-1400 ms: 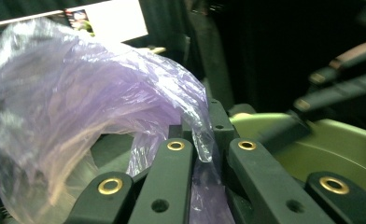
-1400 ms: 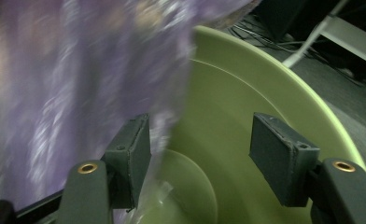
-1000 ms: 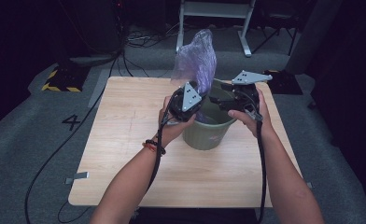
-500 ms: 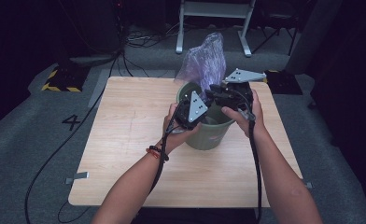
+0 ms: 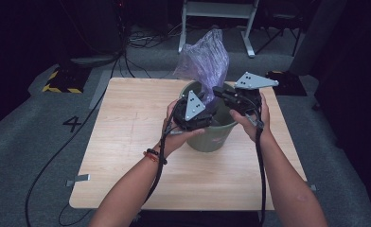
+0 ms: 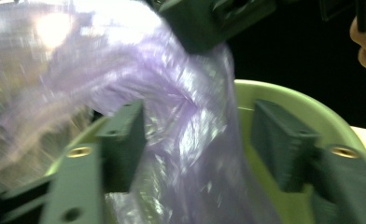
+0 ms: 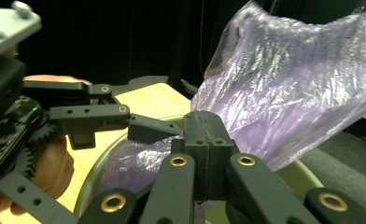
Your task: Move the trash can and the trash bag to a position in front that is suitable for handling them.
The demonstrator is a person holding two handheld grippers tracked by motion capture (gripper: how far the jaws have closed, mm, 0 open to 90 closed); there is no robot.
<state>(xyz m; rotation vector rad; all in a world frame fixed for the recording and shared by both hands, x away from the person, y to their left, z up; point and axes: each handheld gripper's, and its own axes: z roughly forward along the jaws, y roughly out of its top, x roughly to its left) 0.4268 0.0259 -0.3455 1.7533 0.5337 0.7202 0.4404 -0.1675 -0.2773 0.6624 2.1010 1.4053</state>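
A crinkled purple plastic bag [image 5: 205,61] stands up out of a green bin [image 5: 212,137] on the wooden table [image 5: 127,142]. My left gripper [image 5: 211,105] is at the bin's near-left rim. Its jaws have just been opening and now stand apart, with the bag [image 6: 190,116] hanging loose between them [image 6: 197,135]. My right gripper [image 5: 220,92] comes in from the right over the bin's mouth. Its jaws have just been closing and are now pressed together [image 7: 209,130] on a fold of the bag [image 7: 288,88]. The left gripper [image 7: 165,105] shows open in the right gripper view.
The bin's pale green rim [image 6: 293,100] curves behind my left jaws. Bare table lies left of and in front of the bin. Beyond the table's far edge are a white metal stand [image 5: 216,9] and cables [image 5: 141,42] on grey carpet.
Both hands stay at the bin's mouth. The left hand has sunk slightly toward the rim. The bag's top has swayed a little.
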